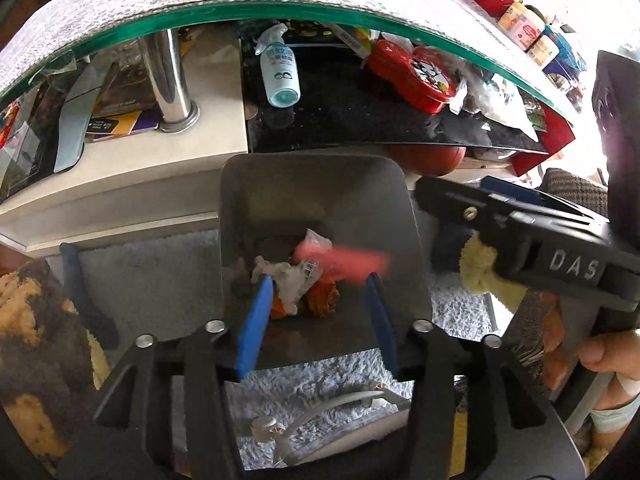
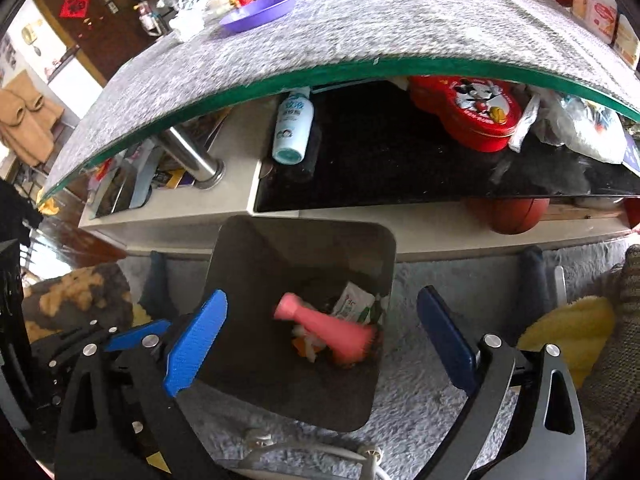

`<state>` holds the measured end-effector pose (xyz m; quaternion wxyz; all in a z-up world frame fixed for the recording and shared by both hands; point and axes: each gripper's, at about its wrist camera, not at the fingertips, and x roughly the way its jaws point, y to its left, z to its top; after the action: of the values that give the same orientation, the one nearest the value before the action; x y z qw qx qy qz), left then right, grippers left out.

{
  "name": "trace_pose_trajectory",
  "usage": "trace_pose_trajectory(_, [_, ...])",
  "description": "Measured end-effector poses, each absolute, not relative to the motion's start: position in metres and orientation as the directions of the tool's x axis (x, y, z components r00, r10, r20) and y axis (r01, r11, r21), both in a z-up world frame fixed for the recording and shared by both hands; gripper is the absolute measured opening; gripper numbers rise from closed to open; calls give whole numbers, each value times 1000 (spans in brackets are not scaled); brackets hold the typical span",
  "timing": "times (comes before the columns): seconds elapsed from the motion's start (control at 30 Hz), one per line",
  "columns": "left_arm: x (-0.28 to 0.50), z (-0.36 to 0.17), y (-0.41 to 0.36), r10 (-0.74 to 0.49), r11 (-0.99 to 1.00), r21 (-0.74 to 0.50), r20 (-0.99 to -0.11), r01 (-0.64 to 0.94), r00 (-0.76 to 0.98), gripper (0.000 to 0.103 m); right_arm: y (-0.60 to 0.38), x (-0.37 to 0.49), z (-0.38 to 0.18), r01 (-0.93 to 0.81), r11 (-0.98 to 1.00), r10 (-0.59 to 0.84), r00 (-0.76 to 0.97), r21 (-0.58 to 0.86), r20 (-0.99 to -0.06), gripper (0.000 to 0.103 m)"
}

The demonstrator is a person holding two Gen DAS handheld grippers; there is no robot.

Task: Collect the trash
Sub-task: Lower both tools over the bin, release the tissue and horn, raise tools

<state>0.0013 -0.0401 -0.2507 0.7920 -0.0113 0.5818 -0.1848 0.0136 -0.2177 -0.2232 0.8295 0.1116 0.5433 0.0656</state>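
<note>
My left hand-held gripper (image 1: 318, 304) and right hand-held gripper (image 2: 320, 340) are both released, so the pink bottle (image 2: 326, 326) may bounce out of the bin (image 2: 248, 248).

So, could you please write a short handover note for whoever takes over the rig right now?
Left gripper: open, empty, above the grey bin.
Right gripper: wide open, empty, also over the bin.
Pink bottle: blurred, inside the bin on the wrappers and other scraps.
Done: the bottle is in the bin.
Left: check the glass table and the shelf under it for more trash; I cannot tell what there counts as trash.
</note>
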Motion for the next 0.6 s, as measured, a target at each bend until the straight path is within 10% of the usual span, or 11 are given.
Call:
trace_pose_trajectory(0.33, [19,-204,-20,-249,958,-174,-898,227,364,91,-245,27,-176,62,977,148,488,203,-860,99])
trace_pose_trajectory(0.6, [42,-156,-7,-219,969,-139,-863,203,455,95,-248,50,-131,40,980,140,569,197,-810,99])
